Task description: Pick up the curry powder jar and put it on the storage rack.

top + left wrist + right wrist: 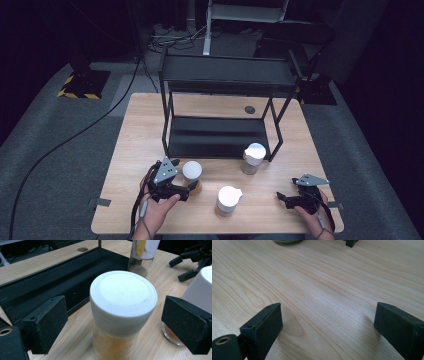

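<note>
1. The left gripper [113,322] is spread wide, one black jaw on each side of a spice jar [122,315], with clear gaps between the pads and the jar, so nothing is clamped.
2. That spice jar, white-lidded with orange-brown powder inside, stands upright on the wooden table [135,150] near its front left, just in front of the black two-tier rack [225,95].
3. A second white-lidded jar [227,201] stands to the right of the first, near the front edge.
4. A third jar [252,158] stands by the rack's front right leg.
5. The right gripper [285,198] rests at the table's front right, its jaws wide apart over bare wood, well apart from the jars.
</note>
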Action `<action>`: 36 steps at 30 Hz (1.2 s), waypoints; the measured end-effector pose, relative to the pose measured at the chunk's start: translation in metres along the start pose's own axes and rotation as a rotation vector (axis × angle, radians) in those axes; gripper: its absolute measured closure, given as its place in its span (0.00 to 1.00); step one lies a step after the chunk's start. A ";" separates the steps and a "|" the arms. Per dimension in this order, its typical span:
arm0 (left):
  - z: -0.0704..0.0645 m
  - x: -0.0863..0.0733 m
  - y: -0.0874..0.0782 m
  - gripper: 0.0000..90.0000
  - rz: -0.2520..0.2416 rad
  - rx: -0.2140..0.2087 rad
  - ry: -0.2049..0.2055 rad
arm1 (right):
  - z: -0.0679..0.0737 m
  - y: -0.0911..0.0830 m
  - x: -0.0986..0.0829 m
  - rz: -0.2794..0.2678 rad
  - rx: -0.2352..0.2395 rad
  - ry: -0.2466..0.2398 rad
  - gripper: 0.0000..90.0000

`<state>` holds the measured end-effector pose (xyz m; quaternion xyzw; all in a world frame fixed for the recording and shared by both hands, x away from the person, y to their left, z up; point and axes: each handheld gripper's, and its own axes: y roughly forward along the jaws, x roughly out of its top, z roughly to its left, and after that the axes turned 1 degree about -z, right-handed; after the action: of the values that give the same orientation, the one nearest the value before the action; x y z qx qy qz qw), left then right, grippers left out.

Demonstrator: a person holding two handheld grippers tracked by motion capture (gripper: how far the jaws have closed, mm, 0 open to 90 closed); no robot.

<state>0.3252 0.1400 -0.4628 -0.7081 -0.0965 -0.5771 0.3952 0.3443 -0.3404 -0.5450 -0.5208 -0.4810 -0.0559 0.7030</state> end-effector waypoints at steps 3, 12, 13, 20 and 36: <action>0.000 0.000 0.004 0.08 -0.002 0.001 0.006 | 0.000 0.000 0.000 0.000 -0.001 0.000 0.09; -0.002 -0.002 0.015 0.13 -0.005 -0.010 0.000 | 0.000 0.000 0.000 -0.001 0.000 -0.002 0.10; -0.003 -0.003 0.015 0.16 -0.004 -0.005 -0.007 | 0.000 0.000 0.000 -0.001 0.000 -0.002 0.10; -0.005 -0.006 0.019 0.30 -0.001 0.008 0.004 | 0.001 0.000 0.000 -0.002 -0.001 0.000 0.10; -0.005 -0.001 0.019 0.37 0.018 0.001 0.045 | 0.001 0.000 0.000 -0.002 -0.001 0.000 0.10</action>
<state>0.3325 0.1239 -0.4718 -0.6957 -0.0814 -0.5891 0.4029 0.3437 -0.3401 -0.5449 -0.5208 -0.4815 -0.0570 0.7026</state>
